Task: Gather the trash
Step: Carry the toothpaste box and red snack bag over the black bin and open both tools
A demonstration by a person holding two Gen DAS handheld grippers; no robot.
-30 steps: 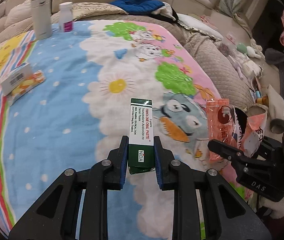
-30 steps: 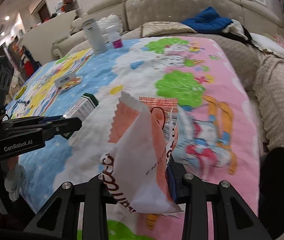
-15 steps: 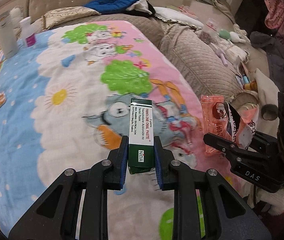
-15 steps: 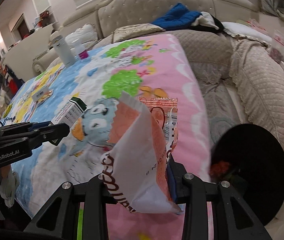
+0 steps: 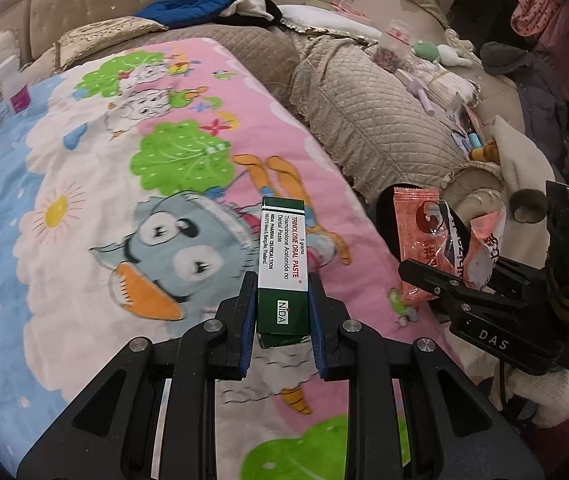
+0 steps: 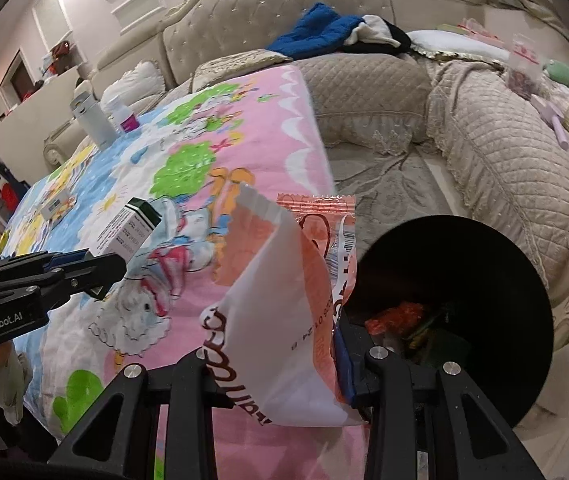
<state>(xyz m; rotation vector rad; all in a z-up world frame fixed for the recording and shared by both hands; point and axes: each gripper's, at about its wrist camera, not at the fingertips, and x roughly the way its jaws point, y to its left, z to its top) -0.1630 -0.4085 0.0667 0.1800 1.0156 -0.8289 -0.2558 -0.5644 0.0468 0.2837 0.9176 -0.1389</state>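
Observation:
My left gripper is shut on a green and white oral paste box, held over the cartoon blanket. My right gripper is shut on crumpled orange and white snack wrappers. The left wrist view shows those wrappers at right, in the right gripper. A black round trash bin stands on the floor just right of the wrappers, with some trash inside. In the right wrist view the box pokes up from the left gripper at left.
A grey flask and a white bottle with a pink label stand at the blanket's far end, and a small carton lies at its left. Quilted beige sofa cushions strewn with clutter surround the bin. Blue clothing lies on the sofa back.
Both grippers have swept to the right across the blanket toward its pink edge, still gripping the box and wrappers. The black bin has come into the right wrist view.

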